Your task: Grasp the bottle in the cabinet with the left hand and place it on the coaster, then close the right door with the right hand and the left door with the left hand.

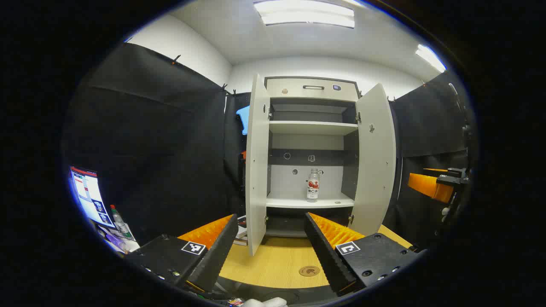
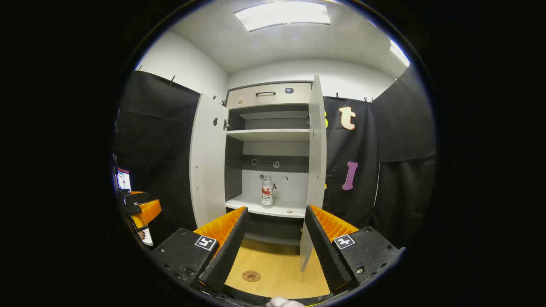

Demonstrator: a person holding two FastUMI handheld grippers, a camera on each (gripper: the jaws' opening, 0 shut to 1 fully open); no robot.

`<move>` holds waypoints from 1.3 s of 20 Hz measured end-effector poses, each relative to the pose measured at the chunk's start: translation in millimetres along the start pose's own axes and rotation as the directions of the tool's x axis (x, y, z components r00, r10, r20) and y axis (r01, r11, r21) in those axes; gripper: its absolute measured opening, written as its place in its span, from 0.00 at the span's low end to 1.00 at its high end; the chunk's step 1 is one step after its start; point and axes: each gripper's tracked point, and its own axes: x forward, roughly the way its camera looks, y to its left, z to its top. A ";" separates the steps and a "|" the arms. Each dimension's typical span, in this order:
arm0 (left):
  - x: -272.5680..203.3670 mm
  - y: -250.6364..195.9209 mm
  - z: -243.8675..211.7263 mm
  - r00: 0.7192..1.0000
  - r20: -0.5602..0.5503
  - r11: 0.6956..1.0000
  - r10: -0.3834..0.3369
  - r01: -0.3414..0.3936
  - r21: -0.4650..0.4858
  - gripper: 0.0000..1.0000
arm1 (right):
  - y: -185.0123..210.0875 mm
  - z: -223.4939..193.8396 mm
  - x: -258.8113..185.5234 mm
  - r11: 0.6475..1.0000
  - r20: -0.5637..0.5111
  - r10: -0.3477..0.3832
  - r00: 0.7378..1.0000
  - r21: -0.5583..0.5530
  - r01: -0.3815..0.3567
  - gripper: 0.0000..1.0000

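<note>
Your left tongs (image 1: 271, 251) are spread wide with nothing between the fingers, hovering above the counter (image 1: 277, 264). Ahead of them the left door (image 1: 257, 162) and right door (image 1: 375, 164) of the cabinet (image 1: 311, 89) both hang open. The bottle (image 1: 313, 184) stands upright on the lower shelf (image 1: 309, 201), well beyond the fingertips; its red-and-white label is too small to read. The coaster (image 1: 309, 270) lies on the counter between the fingers. Your right tongs (image 2: 275, 249) are likewise wide apart and grip nothing.
</note>
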 end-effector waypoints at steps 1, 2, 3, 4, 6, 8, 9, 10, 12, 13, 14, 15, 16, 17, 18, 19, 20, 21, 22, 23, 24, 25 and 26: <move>0.7 0.0 0.7 1.000 0.001 1.000 0.001 -0.001 0.001 0.90 | -2.0 -1.2 -1.7 1.000 -0.007 -0.007 1.000 0.000 0.007 0.82; 0.7 -0.6 2.1 1.000 0.006 1.000 0.000 0.000 0.004 0.99 | -3.0 -1.5 -2.4 1.000 -0.011 -0.012 1.000 0.001 0.012 0.82; -0.3 -2.0 4.5 1.000 0.014 1.000 -0.003 0.002 0.008 0.95 | -6.8 -1.1 -3.0 1.000 -0.011 -0.023 1.000 0.001 0.023 0.82; -0.6 -3.4 5.7 1.000 0.017 1.000 -0.007 0.007 0.012 0.90 | -11.2 0.5 -4.3 0.999 -0.006 -0.038 0.999 -0.002 0.038 0.82; 0.1 -5.6 5.4 1.000 0.017 1.000 -0.018 0.018 0.022 0.94 | -17.4 -1.6 -3.6 0.999 -0.007 -0.054 0.999 -0.006 0.054 0.82; 5.5 -6.2 5.7 1.000 0.017 0.999 -0.025 0.025 0.034 0.94 | -19.5 -3.2 -3.5 0.998 -0.008 -0.061 0.998 -0.002 0.061 0.82; 9.4 -7.5 7.1 0.999 0.020 0.999 -0.030 0.029 0.040 0.95 | -21.0 -4.0 -5.0 0.998 -0.009 -0.065 0.998 0.000 0.065 0.82; 12.9 -8.3 8.4 0.999 0.023 0.999 -0.032 0.031 0.044 0.95 | -23.2 -4.9 -5.2 0.998 -0.011 -0.069 0.998 0.002 0.069 0.82; 20.8 -12.4 10.6 0.999 0.026 0.998 -0.040 0.039 0.050 0.95 | -26.7 -7.2 -4.2 0.997 -0.016 -0.077 0.997 0.005 0.077 0.82; 23.2 -14.3 9.6 0.999 0.025 0.998 -0.045 0.043 0.051 0.95 | -28.4 -8.8 -3.5 0.997 -0.020 -0.080 0.997 0.006 0.080 0.82; 25.4 -16.4 9.6 0.998 0.023 0.997 -0.051 0.049 0.051 0.95 | -30.6 -9.3 -1.6 0.996 -0.023 -0.085 0.996 0.007 0.085 0.82; 26.5 -17.8 8.9 0.998 0.022 0.997 -0.055 0.054 0.052 0.95 | -33.0 -10.1 0.1 0.996 -0.026 -0.090 0.996 0.008 0.090 0.82; 29.9 -18.8 8.0 0.998 0.021 0.997 -0.057 0.056 0.053 0.95 | -35.1 -10.7 1.5 0.996 -0.030 -0.094 0.995 0.010 0.094 0.82; 34.3 -19.8 6.6 0.998 0.019 0.997 -0.062 0.060 0.054 0.95 | -37.0 -11.0 2.7 0.995 -0.030 -0.098 0.995 0.011 0.099 0.82; 38.5 -21.6 5.3 0.998 0.017 0.996 -0.065 0.064 0.056 0.95 | -40.4 -9.8 4.6 0.994 -0.028 -0.107 0.994 0.012 0.107 0.82; 42.8 -24.4 5.5 0.997 0.018 0.996 -0.070 0.069 0.057 0.95 | -43.8 -11.5 6.5 0.994 -0.029 -0.112 0.993 0.012 0.112 0.82; 48.1 -26.7 5.5 0.997 0.019 0.996 -0.072 0.071 0.060 0.95 | -46.2 -12.0 8.7 0.993 -0.029 -0.116 0.993 0.013 0.117 0.82; 53.6 -28.8 5.8 0.997 0.021 0.995 -0.078 0.076 0.064 0.95 | -48.6 -13.2 11.3 0.993 -0.032 -0.120 0.992 0.015 0.120 0.82; 60.4 -32.6 6.2 0.996 0.022 0.995 -0.084 0.082 0.065 0.90 | -51.1 -13.3 13.7 0.992 -0.034 -0.122 0.992 0.018 0.122 0.82; 67.4 -35.5 6.2 0.996 0.023 0.994 -0.090 0.088 0.068 0.95 | -53.2 -14.3 16.0 0.992 -0.036 -0.124 0.992 0.021 0.124 0.82; 77.3 -39.5 8.0 0.995 0.023 0.993 -0.094 0.093 0.070 0.95 | -55.7 -14.6 18.6 0.992 -0.041 -0.125 0.991 0.021 0.126 0.82; 89.6 -44.2 10.6 0.994 0.024 0.992 -0.102 0.100 0.071 0.95 | -58.4 -15.7 21.2 0.991 -0.045 -0.129 0.991 0.021 0.130 0.82; 101.7 -49.0 13.5 0.993 0.030 0.992 -0.111 0.108 0.072 0.95 | -61.9 -14.4 23.2 0.991 -0.045 -0.132 0.990 0.021 0.133 0.82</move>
